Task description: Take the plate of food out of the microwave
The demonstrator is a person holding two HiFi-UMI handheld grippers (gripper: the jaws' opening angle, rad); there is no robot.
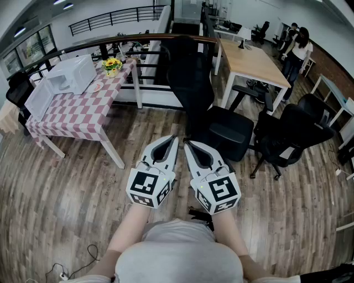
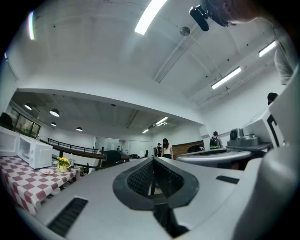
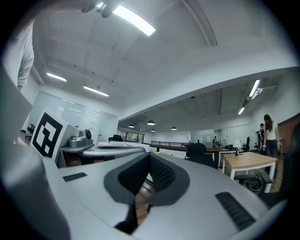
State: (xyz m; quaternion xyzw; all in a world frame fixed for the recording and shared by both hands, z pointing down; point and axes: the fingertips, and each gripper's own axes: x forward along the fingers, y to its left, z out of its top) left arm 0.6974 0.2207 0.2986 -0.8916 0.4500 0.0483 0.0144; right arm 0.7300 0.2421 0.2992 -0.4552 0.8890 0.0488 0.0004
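Open-plan office with a wood-plank floor (image 1: 66,182) and a dark railing (image 1: 116,16) along the far side.

Furniture count:
- One table (image 1: 83,119) under a red-and-white checked cloth, upper left.
- One wooden desk (image 1: 251,63), upper right.
- Three black office chairs (image 1: 193,83) that I can count with confidence, the nearest straight ahead.
- Two people (image 1: 301,47) stand beyond the desk.

On the checked table I count three things:
- One white microwave (image 1: 72,74). Its door looks swung open toward the table's left end.
- One flower pot (image 1: 112,65) with yellow blooms.
- One small plate (image 1: 95,87), lying on the cloth between the microwave and the flower pot, outside the oven. What is on it is too small for me to tell.

Both tools sit side by side low in the head view, close to the body and well apart from the table.
- My left gripper (image 1: 176,138) is clenched, tips together, with nothing between them.
- My right gripper (image 1: 187,142) is the same, pads meeting at the tip and empty.

Each gripper carries one marker cube (image 1: 149,185). The print I can make out on them is black-and-white square patterns, not letters.
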